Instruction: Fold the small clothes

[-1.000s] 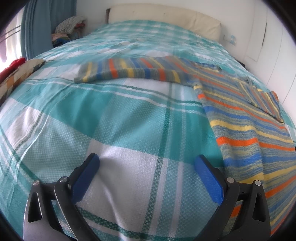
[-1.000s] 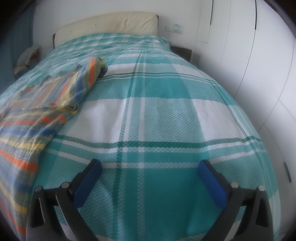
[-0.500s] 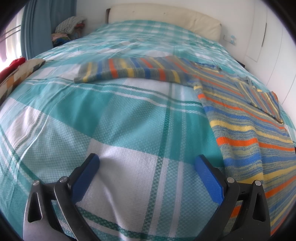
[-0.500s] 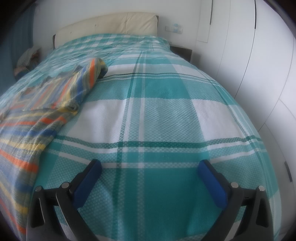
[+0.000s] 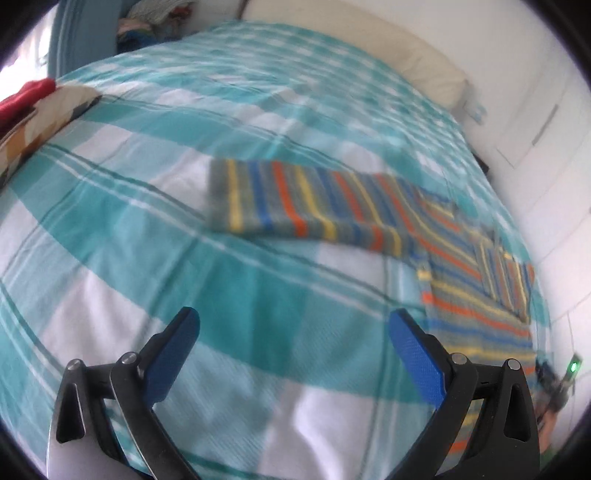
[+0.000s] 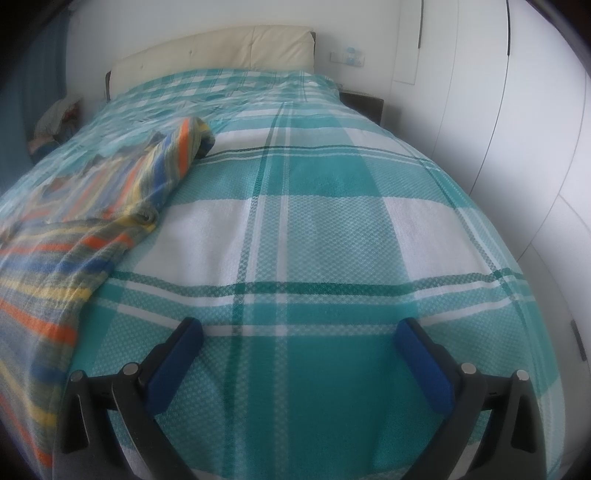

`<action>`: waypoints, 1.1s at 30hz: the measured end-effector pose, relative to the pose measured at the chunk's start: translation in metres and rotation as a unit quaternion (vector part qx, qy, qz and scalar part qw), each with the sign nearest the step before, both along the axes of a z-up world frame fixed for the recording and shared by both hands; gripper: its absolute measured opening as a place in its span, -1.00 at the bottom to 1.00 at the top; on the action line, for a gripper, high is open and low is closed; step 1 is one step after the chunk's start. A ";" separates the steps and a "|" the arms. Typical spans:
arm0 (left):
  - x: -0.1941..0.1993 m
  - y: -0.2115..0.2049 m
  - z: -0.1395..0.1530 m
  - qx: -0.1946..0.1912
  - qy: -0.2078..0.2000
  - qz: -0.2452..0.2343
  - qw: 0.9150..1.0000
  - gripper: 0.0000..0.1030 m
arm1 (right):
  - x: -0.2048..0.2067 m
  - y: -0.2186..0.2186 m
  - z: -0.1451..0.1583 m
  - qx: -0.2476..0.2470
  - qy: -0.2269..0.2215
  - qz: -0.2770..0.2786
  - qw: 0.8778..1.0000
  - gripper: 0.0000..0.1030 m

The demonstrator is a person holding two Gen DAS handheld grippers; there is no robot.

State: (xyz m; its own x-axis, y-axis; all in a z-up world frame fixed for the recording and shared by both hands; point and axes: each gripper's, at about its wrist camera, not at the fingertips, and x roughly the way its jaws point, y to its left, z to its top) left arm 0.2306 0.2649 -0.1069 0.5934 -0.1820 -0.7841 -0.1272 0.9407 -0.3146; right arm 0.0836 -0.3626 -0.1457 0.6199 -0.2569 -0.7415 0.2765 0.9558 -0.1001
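A striped knit sweater (image 5: 469, 280) in blue, orange, yellow and grey lies flat on the bed. One sleeve (image 5: 295, 206) stretches out to the left, ahead of my left gripper (image 5: 293, 332), which hovers open and empty over the bedspread. The other sleeve looks folded across the body at the right. In the right wrist view the sweater (image 6: 74, 243) lies at the left, its sleeve (image 6: 184, 151) running up and away. My right gripper (image 6: 299, 336) is open over bare bedspread, to the right of the sweater.
A teal and white plaid bedspread (image 6: 332, 221) covers the bed, with a cream headboard (image 6: 221, 51) behind. White wardrobe doors (image 6: 517, 129) stand along the right. A patterned cushion and a red item (image 5: 29, 107) lie at the left edge; a clothes pile (image 5: 147, 18) is far back.
My left gripper has risen and swung left, so the outstretched sleeve now sits centred ahead; that view is motion blurred. The right gripper has barely moved. Both stay open.
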 end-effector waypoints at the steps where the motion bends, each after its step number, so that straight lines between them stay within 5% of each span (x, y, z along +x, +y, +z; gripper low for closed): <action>1: 0.016 0.017 0.001 -0.017 0.010 0.026 0.999 0.96 | 0.001 0.000 0.000 -0.001 0.000 0.000 1.000 0.99; 5: 0.066 0.047 -0.002 -0.063 0.021 0.073 0.995 0.87 | 0.001 0.000 0.000 -0.003 0.001 0.000 1.000 0.99; 7: 0.087 0.046 -0.011 -0.049 0.037 0.073 0.995 0.55 | 0.002 0.001 0.000 -0.005 0.002 -0.001 1.000 0.99; 11: 0.113 0.043 -0.043 -0.019 0.088 0.096 0.991 0.21 | 0.002 0.001 -0.001 -0.010 0.004 -0.001 1.000 0.99; 12: 0.114 0.044 -0.045 -0.014 0.086 0.098 0.991 -0.04 | 0.003 0.001 -0.001 -0.011 0.005 -0.002 1.000 0.99; 13: 0.114 0.041 -0.046 -0.010 0.080 0.093 0.992 -0.71 | 0.003 0.002 -0.001 -0.012 0.005 -0.002 1.000 0.99; 14: 0.117 0.037 -0.046 -0.014 0.082 0.078 0.993 -0.94 | 0.003 0.001 -0.001 -0.012 0.005 -0.002 1.000 0.99; 18: 0.118 0.016 -0.007 0.020 0.046 0.040 0.998 -0.97 | 0.004 0.001 -0.001 -0.015 0.005 -0.002 1.000 0.99; 21: 0.119 -0.026 0.049 0.034 -0.007 -0.025 0.999 -0.97 | 0.005 0.001 -0.001 -0.016 0.004 -0.002 1.000 0.99; 25: 0.115 -0.119 0.107 0.053 -0.057 -0.135 0.988 -0.96 | 0.005 0.001 -0.001 -0.015 0.004 -0.002 1.000 0.99; 29: 0.117 -0.222 0.115 0.060 -0.066 -0.228 0.970 -0.96 | 0.005 0.002 -0.001 -0.018 0.005 -0.003 1.000 0.99; 33: 0.114 -0.317 0.082 0.060 -0.049 -0.299 0.951 -0.85 | 0.005 0.001 -0.001 -0.018 0.005 -0.003 1.000 0.99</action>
State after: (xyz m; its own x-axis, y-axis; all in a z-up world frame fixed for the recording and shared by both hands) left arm 0.3450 -0.0517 -0.0250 0.4836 -0.4222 -0.7667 0.4665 0.8655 -0.1824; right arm 0.0888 -0.3613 -0.1467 0.6117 -0.2871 -0.7371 0.2804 0.9500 -0.1373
